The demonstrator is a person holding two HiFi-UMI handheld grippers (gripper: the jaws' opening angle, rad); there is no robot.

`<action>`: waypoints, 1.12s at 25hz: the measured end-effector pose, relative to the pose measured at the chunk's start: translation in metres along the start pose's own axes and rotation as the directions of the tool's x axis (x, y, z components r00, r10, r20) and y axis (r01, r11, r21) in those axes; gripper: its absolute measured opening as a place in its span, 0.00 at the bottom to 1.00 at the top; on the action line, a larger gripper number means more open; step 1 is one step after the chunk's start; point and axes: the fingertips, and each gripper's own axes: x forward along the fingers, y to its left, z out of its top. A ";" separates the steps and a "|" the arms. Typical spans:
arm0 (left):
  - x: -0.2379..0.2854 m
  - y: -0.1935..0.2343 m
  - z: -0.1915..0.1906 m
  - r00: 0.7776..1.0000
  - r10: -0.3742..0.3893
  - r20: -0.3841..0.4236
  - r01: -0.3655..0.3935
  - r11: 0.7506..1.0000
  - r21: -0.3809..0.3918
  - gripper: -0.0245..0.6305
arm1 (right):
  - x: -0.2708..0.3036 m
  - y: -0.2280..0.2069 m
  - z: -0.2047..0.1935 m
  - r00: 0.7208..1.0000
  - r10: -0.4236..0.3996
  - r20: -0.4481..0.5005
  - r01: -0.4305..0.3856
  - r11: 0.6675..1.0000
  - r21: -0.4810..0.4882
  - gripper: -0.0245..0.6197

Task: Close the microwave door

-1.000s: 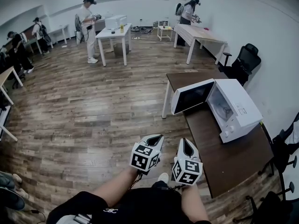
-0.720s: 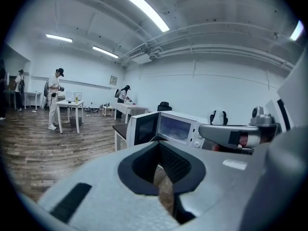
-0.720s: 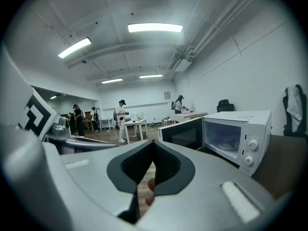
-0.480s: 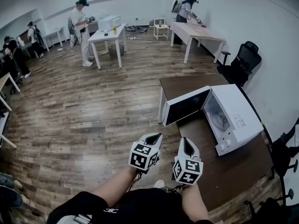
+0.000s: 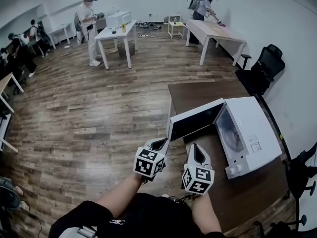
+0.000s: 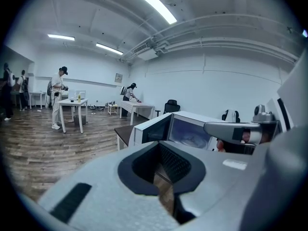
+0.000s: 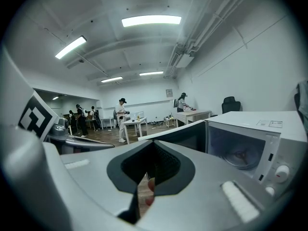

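A white microwave (image 5: 250,133) stands on a dark brown table (image 5: 198,90), its door (image 5: 195,120) swung wide open toward me. The turntable shows inside the cavity. My left gripper (image 5: 157,144) hangs just short of the door's near edge, jaws together and empty. My right gripper (image 5: 194,150) is beside it over the table's near corner, also shut with nothing held. In the left gripper view the gripper (image 6: 161,186) looks along at the door (image 6: 151,129) and cavity (image 6: 192,131). The right gripper (image 7: 144,186) faces the door (image 7: 180,136) and the microwave (image 7: 250,138).
A black office chair (image 5: 262,66) stands past the table's far end, another chair (image 5: 302,167) at the right edge. White tables (image 5: 116,33) and a long wooden table (image 5: 213,31) sit at the back with people (image 5: 89,24) working there. Wood floor lies to the left.
Both grippers and the head have come forward toward the microwave, which now sits closer and lower in view. The door is still open; both grippers remain shut.
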 end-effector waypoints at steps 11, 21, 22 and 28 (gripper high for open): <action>0.049 0.039 0.010 0.999 0.016 -0.041 -0.013 0.996 0.085 0.05 | 0.052 -0.029 0.004 1.000 -0.019 -0.022 0.020 1.000 0.014 0.05; 0.083 0.084 0.006 0.989 -0.125 -0.080 0.137 0.976 0.168 0.07 | 0.080 -0.023 -0.003 0.995 -0.097 -0.039 0.098 0.995 0.035 0.05; 0.087 0.086 0.006 0.984 -0.157 -0.079 0.169 0.969 0.182 0.10 | 0.081 -0.023 -0.004 0.993 -0.110 -0.042 0.112 0.993 0.037 0.05; 0.102 0.095 0.006 0.913 -0.393 -0.112 0.409 0.875 0.261 0.20 | 0.084 -0.028 -0.008 0.979 -0.198 -0.054 0.201 0.978 0.060 0.05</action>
